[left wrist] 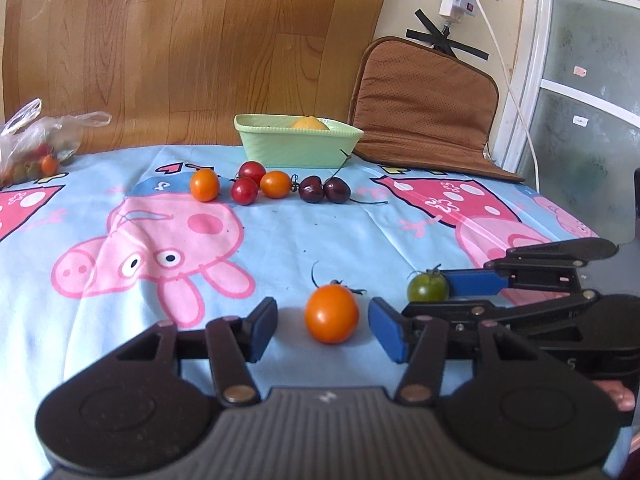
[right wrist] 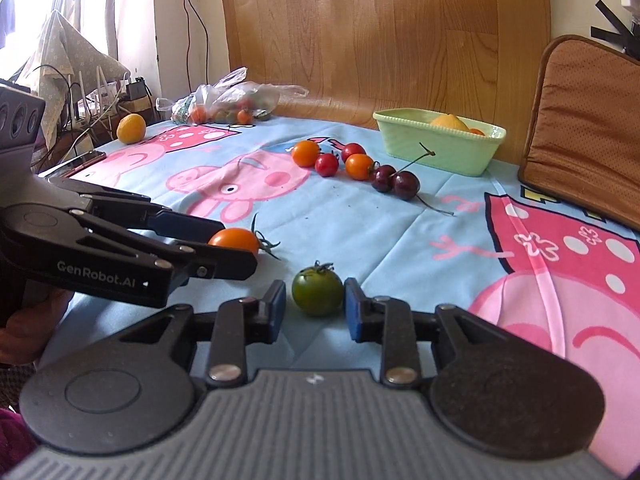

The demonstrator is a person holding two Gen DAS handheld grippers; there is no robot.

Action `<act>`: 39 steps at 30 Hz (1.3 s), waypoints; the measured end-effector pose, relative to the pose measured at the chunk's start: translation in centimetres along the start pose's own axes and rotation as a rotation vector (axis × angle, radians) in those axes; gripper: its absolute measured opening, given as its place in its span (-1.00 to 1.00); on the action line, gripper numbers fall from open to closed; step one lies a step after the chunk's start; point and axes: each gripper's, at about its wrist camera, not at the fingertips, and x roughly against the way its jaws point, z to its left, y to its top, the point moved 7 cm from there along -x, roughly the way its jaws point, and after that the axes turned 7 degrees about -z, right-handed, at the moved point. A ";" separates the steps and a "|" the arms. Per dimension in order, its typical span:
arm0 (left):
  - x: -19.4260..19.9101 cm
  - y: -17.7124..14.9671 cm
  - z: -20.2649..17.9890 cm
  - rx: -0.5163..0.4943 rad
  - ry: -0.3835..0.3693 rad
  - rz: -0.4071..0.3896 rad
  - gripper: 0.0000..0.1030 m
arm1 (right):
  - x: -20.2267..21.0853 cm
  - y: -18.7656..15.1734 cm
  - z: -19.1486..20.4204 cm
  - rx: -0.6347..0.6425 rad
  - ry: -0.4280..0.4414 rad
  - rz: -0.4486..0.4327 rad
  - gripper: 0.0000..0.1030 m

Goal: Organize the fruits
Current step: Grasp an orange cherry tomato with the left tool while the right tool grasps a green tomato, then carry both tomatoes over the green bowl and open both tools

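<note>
An orange tomato (left wrist: 331, 314) rests on the cartoon-print cloth between the fingers of my left gripper (left wrist: 325, 322), with a gap on each side; that gripper is open. A green tomato (right wrist: 317, 292) lies on the cloth between the blue pads of my right gripper (right wrist: 315, 306), which is open, with a thin gap at the left pad. The two grippers sit side by side: the right gripper (left wrist: 428, 297) appears at the right of the left wrist view, the left gripper (right wrist: 224, 242) at the left of the right wrist view, around the orange tomato (right wrist: 236, 240).
Farther back lies a row of several small tomatoes (left wrist: 244, 184) and two dark cherries (left wrist: 324, 189). Behind them stands a pale green dish (left wrist: 298, 144) holding a yellow fruit (left wrist: 308, 123). A plastic bag of fruit (left wrist: 36, 144) is far left, a brown cushion (left wrist: 424, 108) right.
</note>
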 end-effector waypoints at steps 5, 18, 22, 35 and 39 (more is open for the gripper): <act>-0.2 0.0 -0.3 -0.022 0.000 0.000 -0.36 | 0.2 0.0 0.0 0.001 -0.010 -0.002 -0.35; -2.2 7.0 0.0 -0.019 -0.067 -0.067 -0.43 | -1.4 5.6 -3.4 -0.104 -0.031 -0.098 -0.44; -6.1 12.6 1.7 -0.016 -0.052 -0.112 -0.43 | -4.5 10.3 -6.4 -0.089 -0.075 -0.169 -0.44; -22.6 16.4 6.9 0.048 0.028 0.034 -0.42 | -13.7 12.1 -17.2 -0.110 -0.234 -0.136 -0.43; -23.3 15.9 7.0 0.048 0.061 0.042 -0.10 | -13.7 11.5 -17.4 -0.116 -0.233 -0.144 -0.34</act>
